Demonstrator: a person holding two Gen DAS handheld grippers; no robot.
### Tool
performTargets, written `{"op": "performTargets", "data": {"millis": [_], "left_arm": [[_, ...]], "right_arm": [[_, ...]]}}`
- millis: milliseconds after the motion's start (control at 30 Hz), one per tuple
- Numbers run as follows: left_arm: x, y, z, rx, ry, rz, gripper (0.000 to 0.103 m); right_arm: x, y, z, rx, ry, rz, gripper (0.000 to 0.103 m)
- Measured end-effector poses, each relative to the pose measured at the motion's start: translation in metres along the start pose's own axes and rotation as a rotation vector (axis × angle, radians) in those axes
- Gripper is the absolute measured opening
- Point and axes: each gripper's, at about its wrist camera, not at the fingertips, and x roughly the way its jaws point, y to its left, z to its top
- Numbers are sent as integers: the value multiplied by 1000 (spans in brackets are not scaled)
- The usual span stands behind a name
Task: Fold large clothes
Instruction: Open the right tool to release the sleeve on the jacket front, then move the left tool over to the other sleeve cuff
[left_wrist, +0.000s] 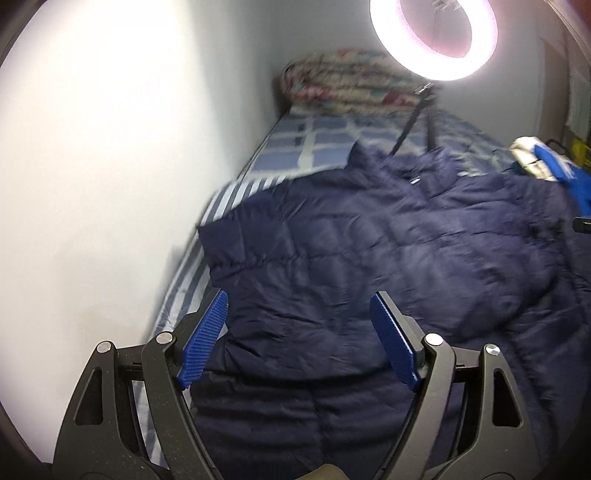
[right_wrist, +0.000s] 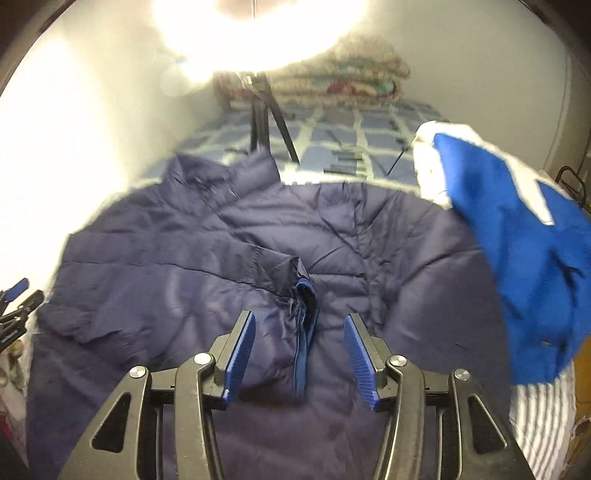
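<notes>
A large navy quilted jacket (left_wrist: 388, 251) lies spread on the bed, collar toward the far end; it also shows in the right wrist view (right_wrist: 221, 251). My left gripper (left_wrist: 299, 306) is open and empty above the jacket's near left part, one sleeve folded across. My right gripper (right_wrist: 299, 325) is open, its blue pads (right_wrist: 240, 350) on either side of a sleeve cuff (right_wrist: 304, 299) with a blue lining, not closed on it. The left gripper shows at the left edge of the right wrist view (right_wrist: 16, 291).
The bed has a blue checked sheet (left_wrist: 317, 144) and a striped one (left_wrist: 229, 195). A folded patterned blanket (left_wrist: 343, 81) sits at the far end. A ring light (left_wrist: 436, 33) on a tripod (right_wrist: 266, 118) stands on the bed. A blue-and-white garment (right_wrist: 517, 229) lies at right. A white wall (left_wrist: 110, 166) runs along the left.
</notes>
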Motion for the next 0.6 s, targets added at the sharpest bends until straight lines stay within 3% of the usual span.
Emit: {"op": "performTargets", "data": {"millis": [300,600], "left_arm": [[-123,-54,14,80,-142,-118,82],[-210,-124,2,161,-178,-243,82]], "right_arm": [[-162,9,-50,-36,-157,-12,58],[-278,1,-127,-29,-191,-88,63]]}}
